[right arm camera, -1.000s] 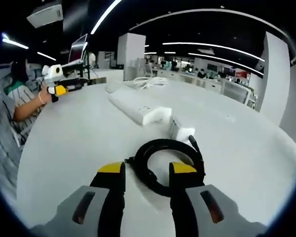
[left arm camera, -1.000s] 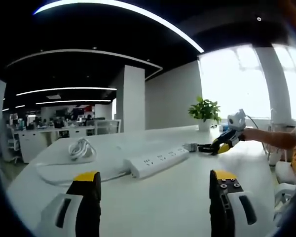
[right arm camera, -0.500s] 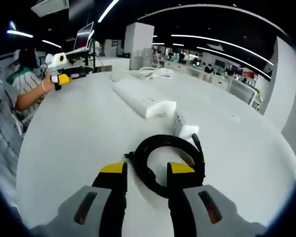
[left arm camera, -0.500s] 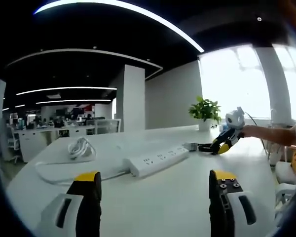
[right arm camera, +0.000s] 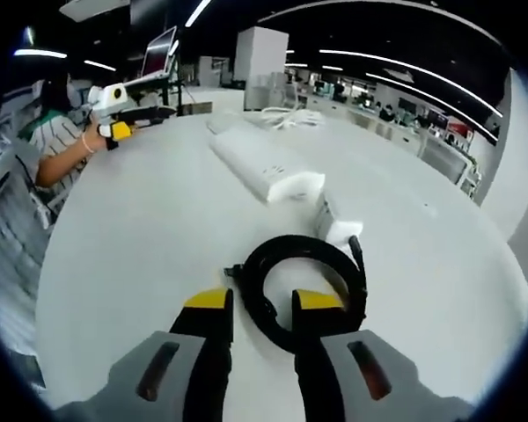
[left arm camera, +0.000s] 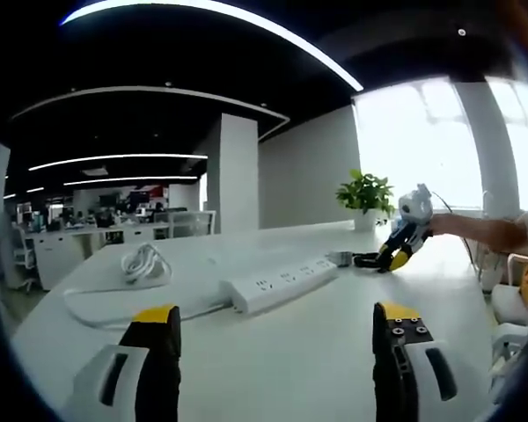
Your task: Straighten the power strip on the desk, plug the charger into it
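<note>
In the left gripper view a white power strip (left arm camera: 282,286) lies at a slant in the middle of the white desk (left arm camera: 299,360). Its white lead runs to a coil (left arm camera: 145,262) on the left. My left gripper (left arm camera: 275,314) hovers wide open over bare desk, short of the strip. Beyond the strip's far end are the white charger (left arm camera: 339,259) and my right gripper (left arm camera: 394,258), tipped down onto the black cable. In the right gripper view my right gripper (right arm camera: 264,301) is open, its jaws close on either side of the near arc of the black cable coil (right arm camera: 295,244). The charger (right arm camera: 339,220) and strip (right arm camera: 264,163) lie beyond.
A potted plant (left arm camera: 365,195) stands at the desk's far edge by a bright window. In the right gripper view a person in a striped sleeve (right arm camera: 57,149) holds the left gripper (right arm camera: 123,127) at the desk's left edge, beside a monitor (right arm camera: 158,53). Office desks fill the background.
My right gripper's jaws have narrowed around the cable's near arc, and the gripper has tipped more steeply downward. The left gripper has stayed put and open.
</note>
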`<state>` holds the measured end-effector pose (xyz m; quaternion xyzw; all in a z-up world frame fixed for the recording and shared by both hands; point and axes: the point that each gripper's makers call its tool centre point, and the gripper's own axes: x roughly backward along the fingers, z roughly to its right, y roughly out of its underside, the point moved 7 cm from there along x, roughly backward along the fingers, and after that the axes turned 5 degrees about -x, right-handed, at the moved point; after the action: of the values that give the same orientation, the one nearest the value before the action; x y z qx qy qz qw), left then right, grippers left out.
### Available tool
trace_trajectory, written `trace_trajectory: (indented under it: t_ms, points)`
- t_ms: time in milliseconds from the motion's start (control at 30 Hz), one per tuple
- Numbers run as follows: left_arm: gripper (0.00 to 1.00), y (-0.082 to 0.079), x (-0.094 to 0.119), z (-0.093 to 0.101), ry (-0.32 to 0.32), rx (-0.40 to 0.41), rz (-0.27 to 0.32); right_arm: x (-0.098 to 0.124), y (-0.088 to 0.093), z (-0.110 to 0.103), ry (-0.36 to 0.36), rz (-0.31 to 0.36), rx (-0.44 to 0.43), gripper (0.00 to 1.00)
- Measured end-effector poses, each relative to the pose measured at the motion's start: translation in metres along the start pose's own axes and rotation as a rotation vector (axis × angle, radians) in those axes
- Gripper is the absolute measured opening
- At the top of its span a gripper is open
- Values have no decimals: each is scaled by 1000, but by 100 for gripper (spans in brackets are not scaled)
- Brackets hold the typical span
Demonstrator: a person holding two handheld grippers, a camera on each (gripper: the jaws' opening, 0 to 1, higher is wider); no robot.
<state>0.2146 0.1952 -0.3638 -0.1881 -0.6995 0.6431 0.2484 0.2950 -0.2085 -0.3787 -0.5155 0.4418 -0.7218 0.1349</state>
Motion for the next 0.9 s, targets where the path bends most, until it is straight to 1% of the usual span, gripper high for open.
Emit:
trace_trajectory:
  t_ms: [333, 467, 667, 767, 900]
  points:
    - [91, 2, 1, 1, 3, 5, -6, -1, -2, 1, -24, -32, 25, 20]
    - [91, 2, 1, 0, 2, 13, 1, -2, -4, 0, -30, -45, 37, 18]
    - [91, 3, 2, 1, 5, 11, -2, -3, -6, 0, -61, -72, 69, 15]
    - [91, 3, 2, 1, 4, 13, -1, -4, -9, -1, -86, -105, 85, 12]
    - [91, 3, 1, 2, 7, 16, 0, -5, -13, -3, -91, -150, 128, 11]
